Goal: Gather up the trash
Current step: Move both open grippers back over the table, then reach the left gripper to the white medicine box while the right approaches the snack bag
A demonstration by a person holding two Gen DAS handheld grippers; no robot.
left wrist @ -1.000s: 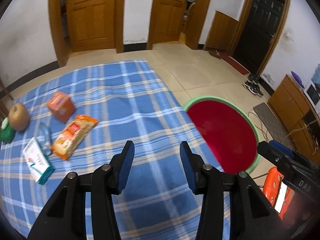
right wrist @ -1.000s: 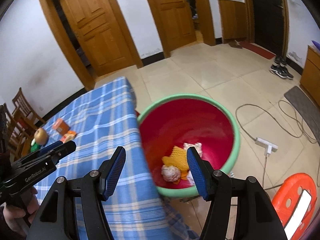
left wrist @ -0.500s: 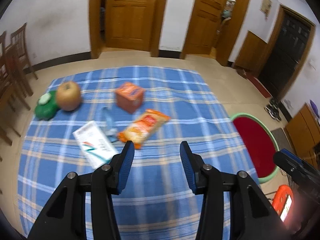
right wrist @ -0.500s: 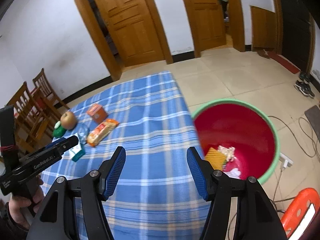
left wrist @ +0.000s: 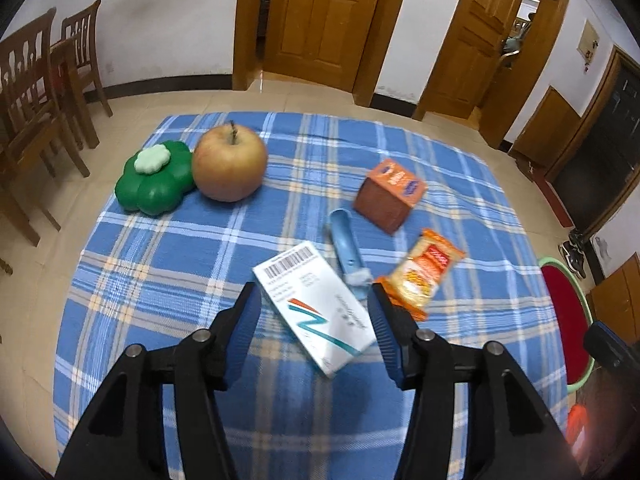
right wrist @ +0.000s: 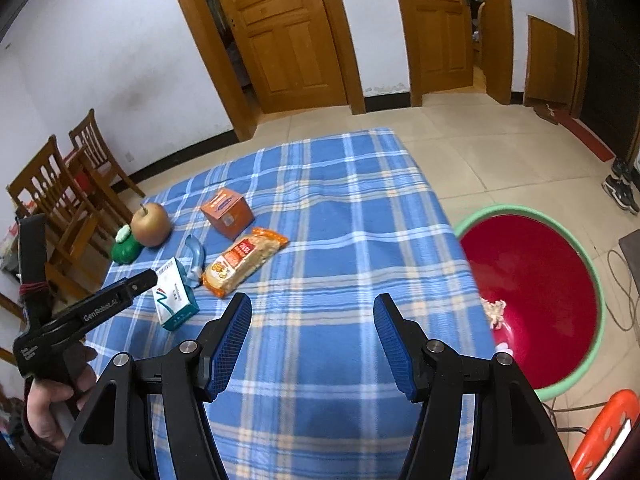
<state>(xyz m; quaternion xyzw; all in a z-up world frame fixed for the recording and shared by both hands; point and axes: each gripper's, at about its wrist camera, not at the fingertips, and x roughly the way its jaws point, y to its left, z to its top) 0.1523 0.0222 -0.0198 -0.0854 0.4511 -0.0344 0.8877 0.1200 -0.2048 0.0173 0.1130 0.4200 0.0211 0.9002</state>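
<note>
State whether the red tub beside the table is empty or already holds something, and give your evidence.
Not empty. The right wrist view shows pale crumpled scraps lying inside the red tub near its bottom; the table edge hides the rest.

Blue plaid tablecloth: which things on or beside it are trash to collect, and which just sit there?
Likely trash job:
white-and-teal cardboard box
orange snack packet
orange cardboard carton
blue plastic scrap
red basin with green rim

Probably lying about:
russet apple
green flower-shaped container
wooden chairs
</note>
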